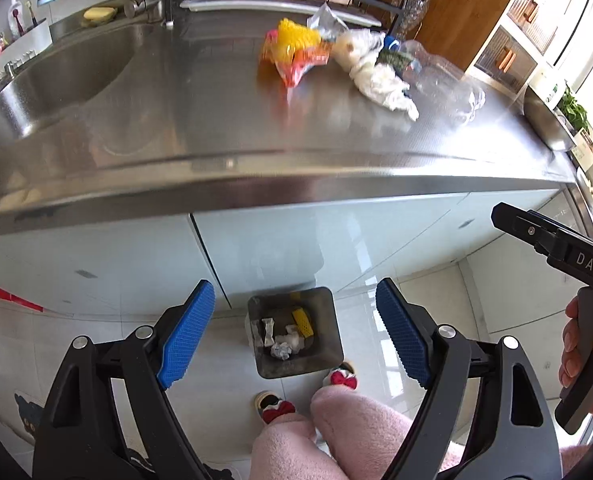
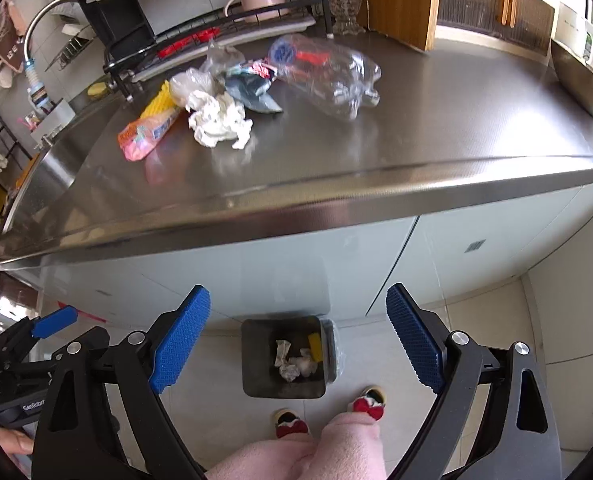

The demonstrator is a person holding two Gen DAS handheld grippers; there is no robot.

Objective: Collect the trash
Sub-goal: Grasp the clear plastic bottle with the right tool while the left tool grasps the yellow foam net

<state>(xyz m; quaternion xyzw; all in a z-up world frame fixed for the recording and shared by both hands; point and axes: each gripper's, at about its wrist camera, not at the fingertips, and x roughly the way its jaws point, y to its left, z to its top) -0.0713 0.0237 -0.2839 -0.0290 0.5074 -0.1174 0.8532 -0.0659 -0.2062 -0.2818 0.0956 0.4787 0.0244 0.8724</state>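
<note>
At the bottom of both frames the left tool (image 1: 294,330) and right tool (image 2: 298,338) stand wide apart and empty, with the bin (image 1: 330,340) on the floor showing between their pads, one yellow piece and about three paper wads already in it. This looks like the gap between a drop and the next pick, so the next move calls for reaching over the worktop (image 1: 216,128) edge to the pile in the upper middle. There I count one paper wad (image 2: 220,120), one clear bottle (image 2: 328,74), one orange wrapper (image 2: 146,136), one yellow piece (image 2: 158,100), and some crumpled plastic film I cannot count.
</note>
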